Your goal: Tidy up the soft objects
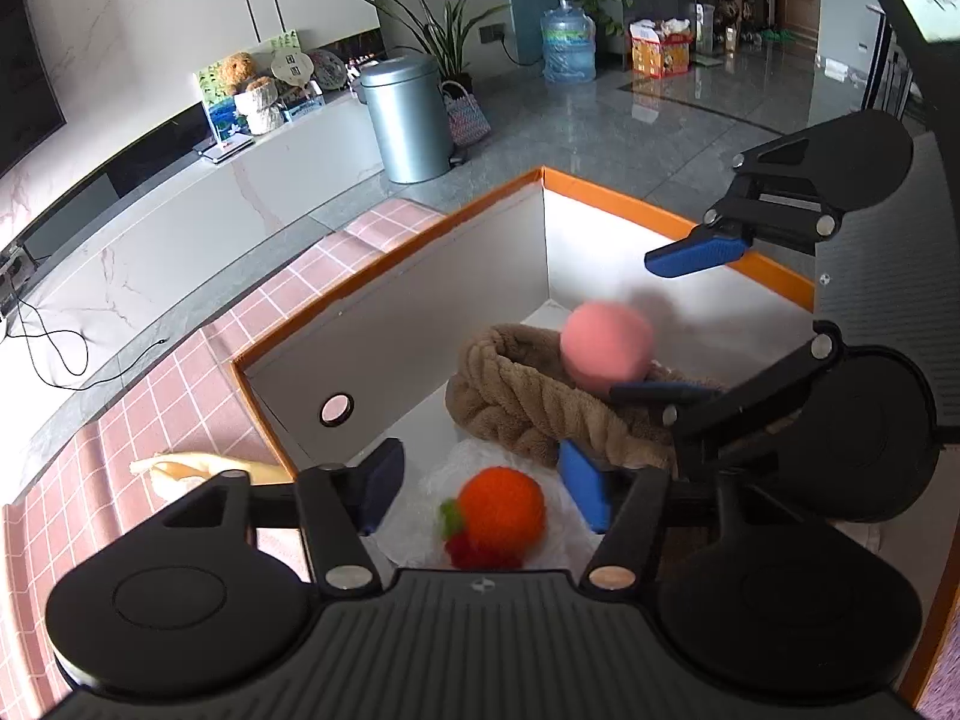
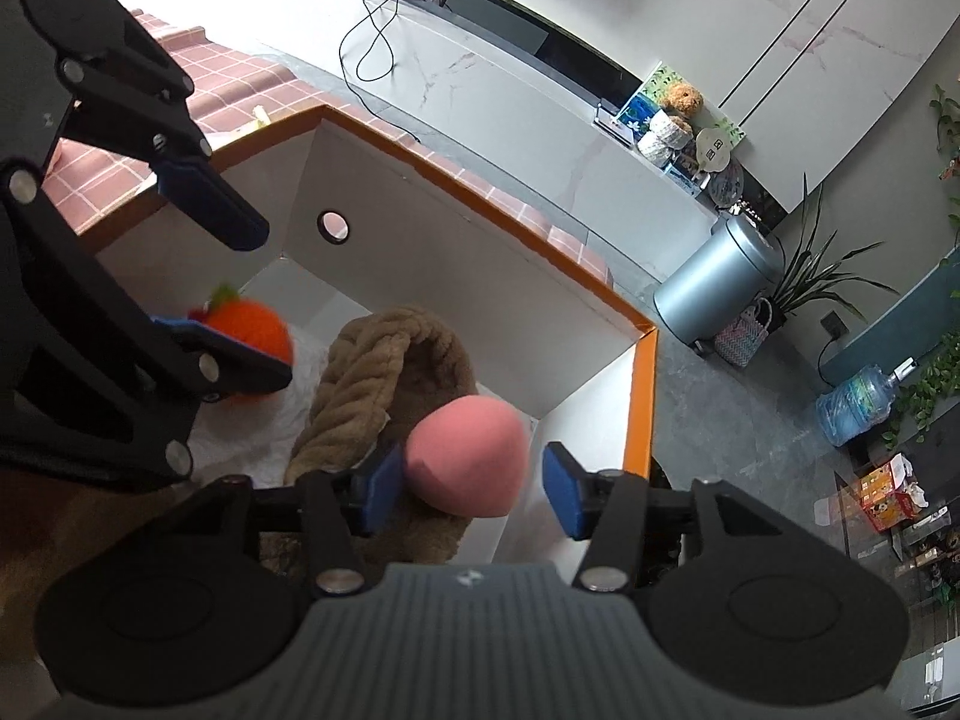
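Note:
A white box with an orange rim (image 1: 420,276) holds a brown plush slipper with a braided band (image 1: 516,396) and an orange knitted fruit (image 1: 501,510). The fruit lies on white crinkled wrap. My left gripper (image 1: 483,492) hangs over the fruit, open, with a gap at each blue pad. In the right wrist view, a pink egg-shaped sponge (image 2: 468,456) sits blurred between the pads of my right gripper (image 2: 471,492), over the slipper (image 2: 384,348). It is close to the left pad and clear of the right one. That gripper is open. Each view also shows the other gripper (image 1: 630,324) (image 2: 276,303).
The box stands on a pink checked cloth (image 1: 180,390), where a pale yellow item (image 1: 198,468) lies by the box's left corner. The near wall has a round hole (image 1: 336,409). On the grey floor beyond are a metal bin (image 1: 408,114) and a water bottle (image 1: 567,45).

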Tool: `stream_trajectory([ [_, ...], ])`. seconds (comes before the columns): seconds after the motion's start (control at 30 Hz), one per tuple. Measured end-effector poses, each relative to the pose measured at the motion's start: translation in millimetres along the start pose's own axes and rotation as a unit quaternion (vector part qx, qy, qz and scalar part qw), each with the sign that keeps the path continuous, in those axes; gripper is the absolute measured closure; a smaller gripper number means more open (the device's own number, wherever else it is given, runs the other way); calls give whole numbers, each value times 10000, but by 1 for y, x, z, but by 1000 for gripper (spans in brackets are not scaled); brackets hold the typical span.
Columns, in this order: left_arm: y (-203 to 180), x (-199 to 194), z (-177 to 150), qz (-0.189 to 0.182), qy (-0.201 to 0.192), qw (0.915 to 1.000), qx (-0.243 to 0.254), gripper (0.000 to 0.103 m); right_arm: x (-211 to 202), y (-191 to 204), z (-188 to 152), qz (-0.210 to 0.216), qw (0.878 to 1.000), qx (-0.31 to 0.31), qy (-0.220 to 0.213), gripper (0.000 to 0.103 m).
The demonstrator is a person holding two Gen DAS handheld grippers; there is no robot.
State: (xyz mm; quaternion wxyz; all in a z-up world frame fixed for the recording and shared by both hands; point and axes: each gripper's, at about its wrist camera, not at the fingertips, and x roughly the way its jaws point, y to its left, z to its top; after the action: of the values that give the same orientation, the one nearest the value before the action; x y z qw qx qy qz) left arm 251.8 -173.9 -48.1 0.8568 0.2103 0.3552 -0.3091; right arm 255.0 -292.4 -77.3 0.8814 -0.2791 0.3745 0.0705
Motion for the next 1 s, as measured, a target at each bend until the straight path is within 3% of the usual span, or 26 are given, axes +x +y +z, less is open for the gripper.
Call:
stream_trajectory([
  [0.27,3,-16,0,-39,-251,9994,-254,29,-16,0,-1,-57,9999,-64,-108,43],
  [0.4,4,-27,-1,-135,-343,9982,-473,29,-27,1,-2,-182,9996,-44,-209,29],
  [0.6,6,-49,-6,-172,-474,9962,-713,31,-48,3,-2,-258,9992,-68,-293,28],
  [0.7,7,-64,-9,-175,-620,9946,-819,31,-65,8,-4,-465,9978,-41,-465,28],
  [0.8,8,-81,-15,-167,-817,9915,-998,31,-84,14,-6,-734,9949,88,-693,12],
  [1.0,8,-114,-30,-189,-1117,9872,-1122,31,-125,38,-11,-819,9884,497,-1177,11],
])
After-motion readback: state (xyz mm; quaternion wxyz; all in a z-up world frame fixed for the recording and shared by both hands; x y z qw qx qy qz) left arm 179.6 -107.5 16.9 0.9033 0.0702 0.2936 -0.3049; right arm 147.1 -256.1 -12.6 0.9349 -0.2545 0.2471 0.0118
